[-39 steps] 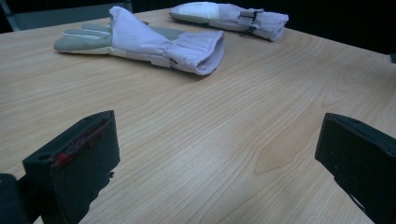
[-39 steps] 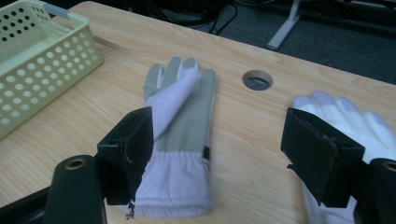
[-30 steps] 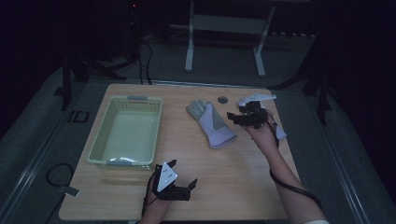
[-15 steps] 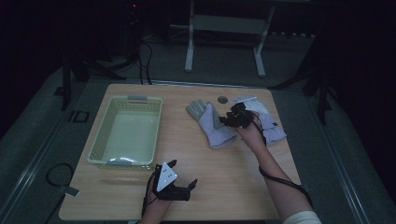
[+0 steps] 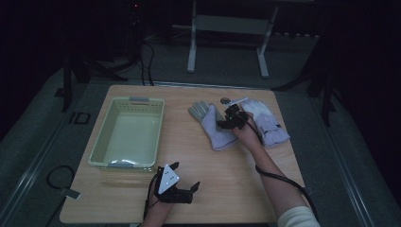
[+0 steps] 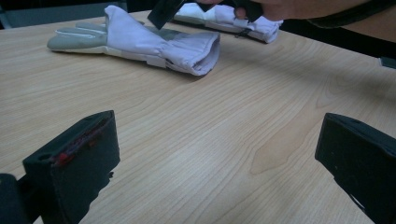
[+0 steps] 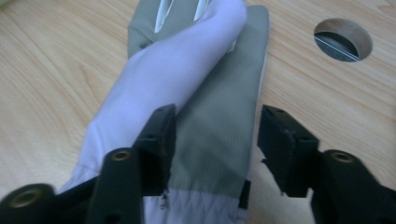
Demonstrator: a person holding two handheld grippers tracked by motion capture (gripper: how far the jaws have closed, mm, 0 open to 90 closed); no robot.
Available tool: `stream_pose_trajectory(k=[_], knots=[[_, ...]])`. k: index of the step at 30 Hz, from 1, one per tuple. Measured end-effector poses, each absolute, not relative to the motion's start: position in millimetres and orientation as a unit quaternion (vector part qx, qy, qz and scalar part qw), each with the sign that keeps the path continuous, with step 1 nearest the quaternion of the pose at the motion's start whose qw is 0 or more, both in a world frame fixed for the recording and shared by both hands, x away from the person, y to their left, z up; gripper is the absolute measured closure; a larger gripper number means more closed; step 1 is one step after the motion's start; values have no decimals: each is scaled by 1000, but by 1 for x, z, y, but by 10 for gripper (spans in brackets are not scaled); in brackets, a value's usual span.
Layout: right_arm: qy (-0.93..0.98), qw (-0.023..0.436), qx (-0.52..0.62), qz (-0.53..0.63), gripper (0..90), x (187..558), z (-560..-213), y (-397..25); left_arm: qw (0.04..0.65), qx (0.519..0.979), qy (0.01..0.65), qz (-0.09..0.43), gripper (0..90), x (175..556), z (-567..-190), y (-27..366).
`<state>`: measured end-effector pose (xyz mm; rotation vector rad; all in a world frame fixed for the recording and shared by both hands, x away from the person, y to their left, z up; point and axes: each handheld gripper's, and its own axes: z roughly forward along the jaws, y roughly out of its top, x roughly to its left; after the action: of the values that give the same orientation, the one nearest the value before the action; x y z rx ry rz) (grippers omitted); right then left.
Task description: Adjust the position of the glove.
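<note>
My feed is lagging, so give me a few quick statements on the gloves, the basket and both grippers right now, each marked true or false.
1. The right gripper is over the nearer glove with its jaws open. True.
2. The basket holds a glove. False: no glove lies in it; both gloves are on the table.
3. The left gripper grips a glove. False: it is open over bare table, near the front edge.
4. The second glove lies to the right of the right hand. True.

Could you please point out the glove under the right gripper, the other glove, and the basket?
Near glove [image 5: 215,128], high view, on its palm.
Far glove [image 5: 269,124], high view, on its cuff end.
Basket [image 5: 102,142], high view, on its left wall.
</note>
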<state>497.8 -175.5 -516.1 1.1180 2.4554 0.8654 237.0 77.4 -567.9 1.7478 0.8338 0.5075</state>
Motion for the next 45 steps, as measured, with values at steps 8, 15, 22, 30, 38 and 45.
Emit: stream_pose_trajectory(k=[8,15,22,30,38,45], knots=[[869,152,385,271,499,506,-533,-165,540,735,351,213,0,237,-568,78],[867,131,388,283,635,506,-539,-168,540,736,350,213,0,237,-568,77],[853,125,423,279,818,503,-535,-163,539,735,351,212,0,237,-568,77],[799,140,477,338,837,474,-505,-169,539,735,352,213,0,237,-568,78],[750,139,512,395,836,429,-468,-185,538,736,350,215,0,237,-568,77],[729,155,505,435,835,390,-458,-192,537,736,352,215,0,237,-568,77]])
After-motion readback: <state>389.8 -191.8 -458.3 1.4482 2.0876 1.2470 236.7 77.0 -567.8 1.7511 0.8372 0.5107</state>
